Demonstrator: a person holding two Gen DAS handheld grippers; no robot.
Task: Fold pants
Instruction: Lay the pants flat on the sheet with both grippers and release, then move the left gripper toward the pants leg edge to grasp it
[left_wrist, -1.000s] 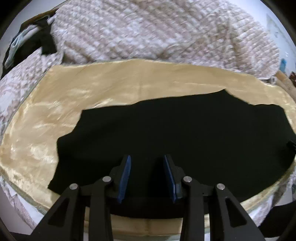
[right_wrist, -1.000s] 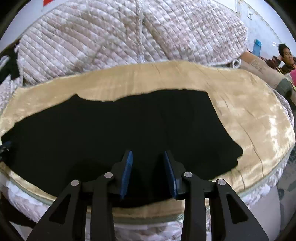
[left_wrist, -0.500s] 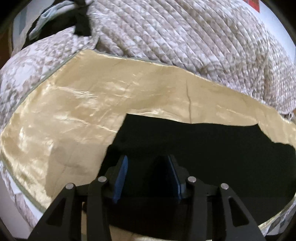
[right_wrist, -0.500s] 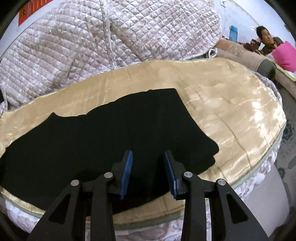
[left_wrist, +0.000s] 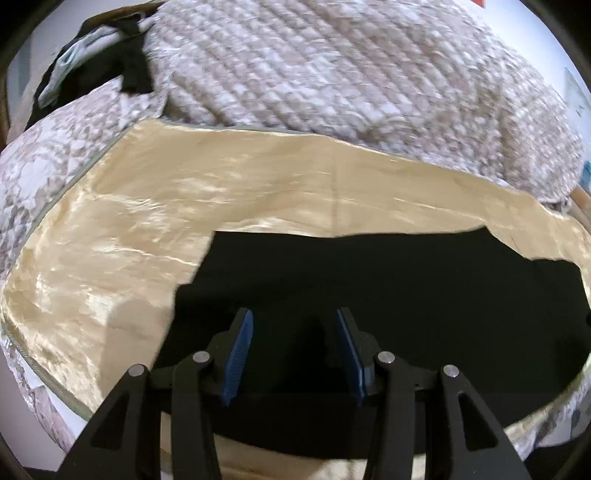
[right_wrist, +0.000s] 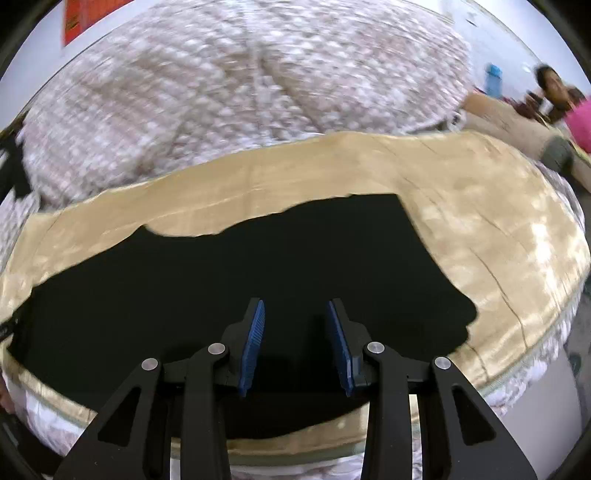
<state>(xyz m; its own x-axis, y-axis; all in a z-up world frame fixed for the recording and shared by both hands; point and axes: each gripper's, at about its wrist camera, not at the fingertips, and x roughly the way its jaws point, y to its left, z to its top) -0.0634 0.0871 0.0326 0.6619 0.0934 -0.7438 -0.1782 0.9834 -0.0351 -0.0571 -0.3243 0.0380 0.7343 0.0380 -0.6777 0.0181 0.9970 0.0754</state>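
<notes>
Ahead of both grippers lie black pants (left_wrist: 406, 295), spread flat on a shiny gold cloth (left_wrist: 147, 229) that covers a bed or a similar surface. Behind the cloth rises a heap of quilted bedding (left_wrist: 332, 66) in pale pink and white.

Seen from the left wrist, the left gripper (left_wrist: 291, 321) hovers over the left end of the pants. Its blue pads (left_wrist: 238, 354) stand apart, and nothing is between them. The end edge of the pants runs just left of the gripper, with bare gold cloth beyond it. Far up and to the left, some dark clothes (left_wrist: 92, 59) lie on the bedding.

Seen from the right wrist, the right gripper (right_wrist: 295, 310) hovers over the right part of the pants (right_wrist: 258, 277). Its jaws are also apart and hold nothing. The right end of the pants lies a little to the right of the gripper, with gold cloth (right_wrist: 498, 240) past it. Far to the right, blurred, sits a person (right_wrist: 550, 88) near something pink, and a blue bottle (right_wrist: 493, 79) stands nearby.

No boxes, baskets or other containers show in either view.
</notes>
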